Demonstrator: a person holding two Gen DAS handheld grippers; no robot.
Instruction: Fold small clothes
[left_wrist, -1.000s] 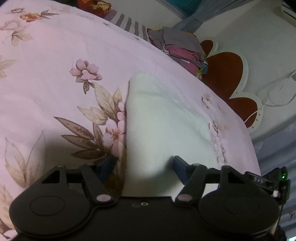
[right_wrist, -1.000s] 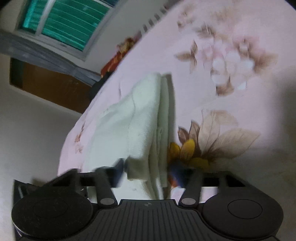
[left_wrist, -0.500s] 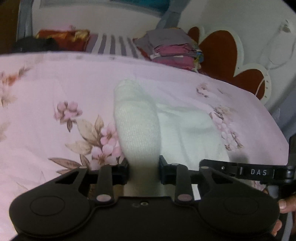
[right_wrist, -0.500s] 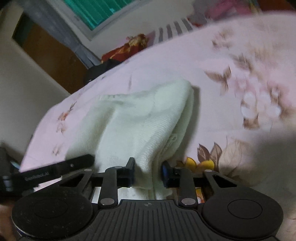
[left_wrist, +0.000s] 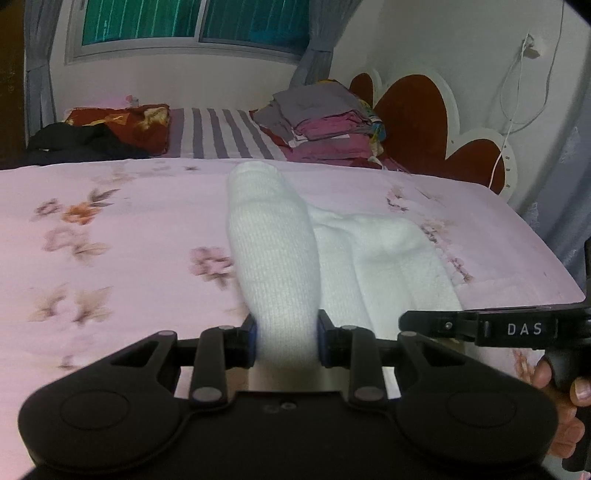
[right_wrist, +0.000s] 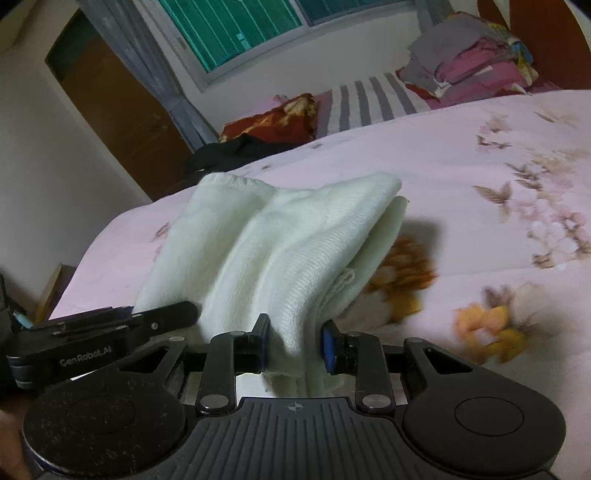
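Note:
A white knit garment (left_wrist: 273, 251) lies on the pink floral bedsheet (left_wrist: 110, 229), its near edge raised off the bed. My left gripper (left_wrist: 286, 336) is shut on a bunched fold of that edge, both blue pads pressing the cloth. My right gripper (right_wrist: 295, 339) is shut on another part of the white garment (right_wrist: 288, 236), which hangs folded over itself between its pads. The two grippers stand side by side: the right one's finger (left_wrist: 480, 328) shows in the left wrist view, the left one's (right_wrist: 92, 332) in the right wrist view.
A stack of folded clothes (left_wrist: 325, 122) sits at the far side by the red headboard (left_wrist: 417, 114). A striped sheet (left_wrist: 218, 133), a red pillow (left_wrist: 122, 118) and a black cloth (left_wrist: 74, 144) lie behind. The bed's edge (left_wrist: 546, 258) drops at the right.
Both grippers went from open around the garment's near edge to shut on it, then rose with it. Both views rolled level and the room's far wall came into sight.

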